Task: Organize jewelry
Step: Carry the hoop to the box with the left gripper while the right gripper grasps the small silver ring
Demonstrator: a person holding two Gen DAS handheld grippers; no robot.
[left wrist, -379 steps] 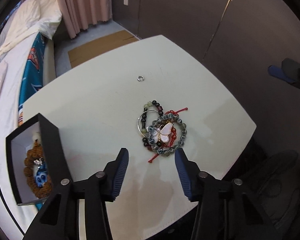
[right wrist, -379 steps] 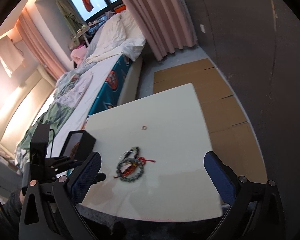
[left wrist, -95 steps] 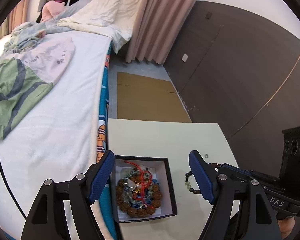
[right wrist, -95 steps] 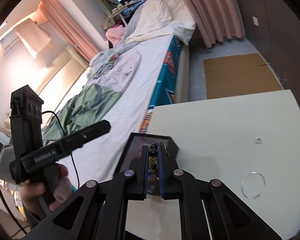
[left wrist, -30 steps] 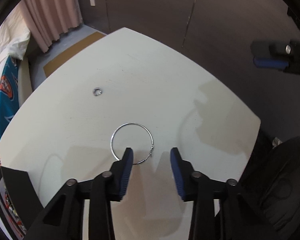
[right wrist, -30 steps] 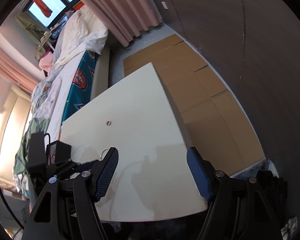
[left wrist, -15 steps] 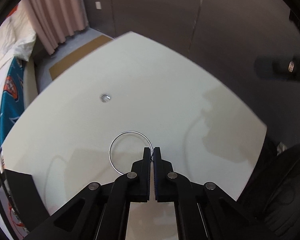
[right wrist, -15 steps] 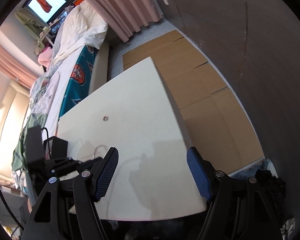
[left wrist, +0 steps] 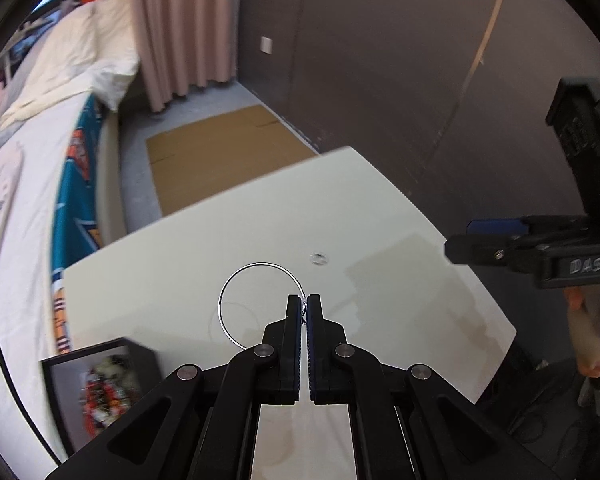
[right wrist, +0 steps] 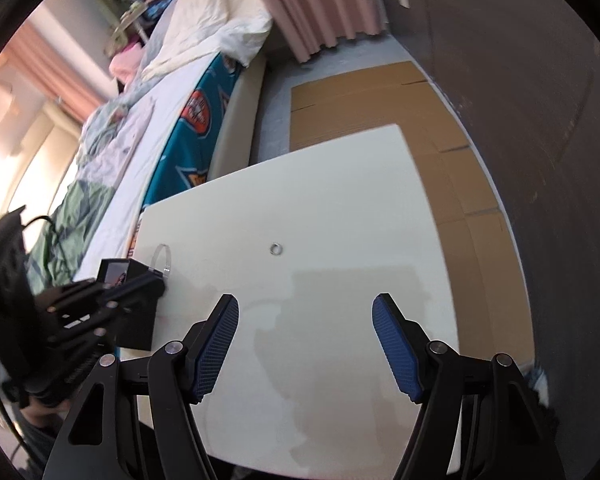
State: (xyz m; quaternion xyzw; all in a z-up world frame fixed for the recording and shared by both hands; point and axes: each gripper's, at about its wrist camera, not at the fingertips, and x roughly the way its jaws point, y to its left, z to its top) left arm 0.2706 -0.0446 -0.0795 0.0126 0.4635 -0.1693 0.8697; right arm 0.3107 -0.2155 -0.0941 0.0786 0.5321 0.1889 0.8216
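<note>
My left gripper is shut on a thin silver hoop bangle and holds it lifted above the white table. The hoop also shows in the right wrist view, held over the black jewelry box. The open box at the table's left edge holds several bead bracelets. A small silver ring lies on the table; it also shows in the right wrist view. My right gripper is open and empty above the table's near side.
A bed with a teal sheet runs along the table's left side. Flat cardboard lies on the floor beyond the table. A dark wall stands to the right. The right gripper's body hangs over the table's right edge.
My left gripper has lifted the hoop off the table and swung left toward the box. The right gripper stays open and has shifted slightly.
</note>
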